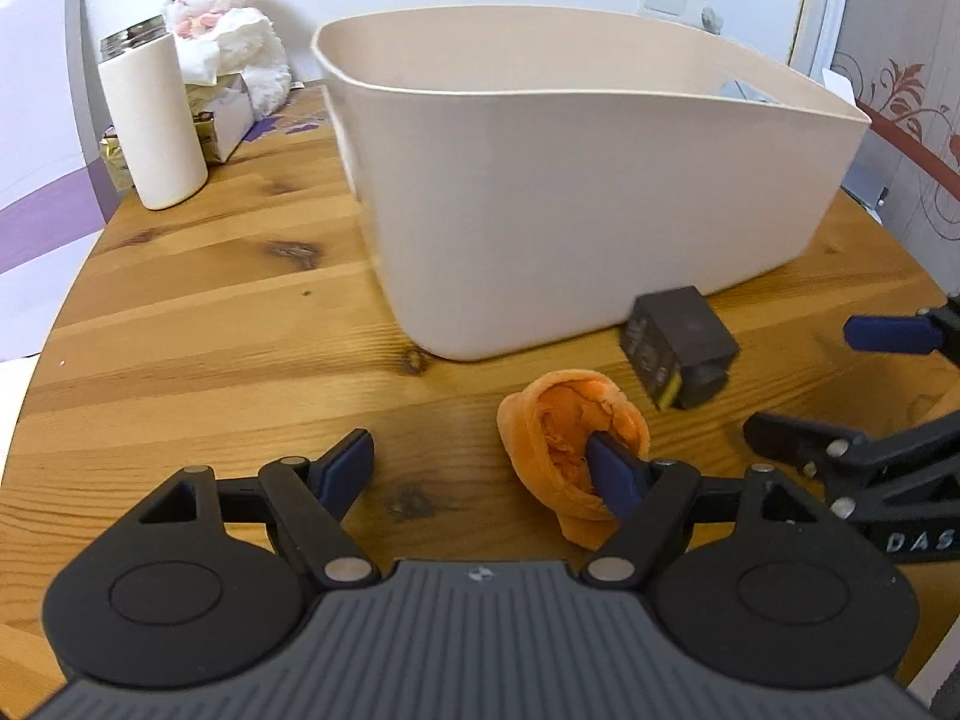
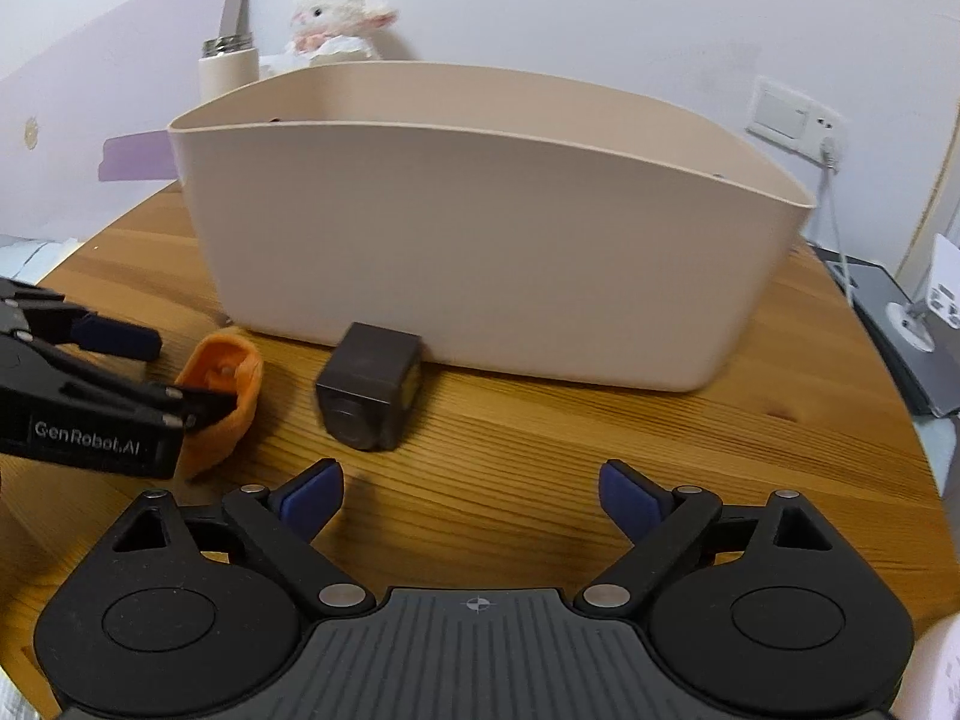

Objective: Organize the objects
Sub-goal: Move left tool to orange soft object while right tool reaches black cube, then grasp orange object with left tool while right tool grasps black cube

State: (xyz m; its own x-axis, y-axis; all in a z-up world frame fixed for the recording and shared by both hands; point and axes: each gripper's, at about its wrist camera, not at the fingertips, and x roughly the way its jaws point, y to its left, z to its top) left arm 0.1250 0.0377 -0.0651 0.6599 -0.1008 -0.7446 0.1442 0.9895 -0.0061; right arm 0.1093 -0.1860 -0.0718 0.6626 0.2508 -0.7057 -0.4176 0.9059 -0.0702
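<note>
A beige plastic bin (image 1: 600,204) stands on the wooden table (image 1: 198,300); it also shows in the right wrist view (image 2: 480,252). An orange plush piece (image 1: 570,456) lies in front of it, also in the right wrist view (image 2: 225,396). My left gripper (image 1: 483,471) is open, its right finger inside the plush's hollow. A small dark cube-shaped box (image 1: 678,342) lies by the bin's base, and shows in the right wrist view (image 2: 369,390). My right gripper (image 2: 471,501) is open and empty, just short of the box.
A white tumbler (image 1: 153,120) with a metal rim, a tissue box (image 1: 222,102) and a white plush lamb (image 1: 234,6) stand at the back left. A wall socket (image 2: 792,120) with a cable (image 2: 837,228) is at the right. The table edge curves at both sides.
</note>
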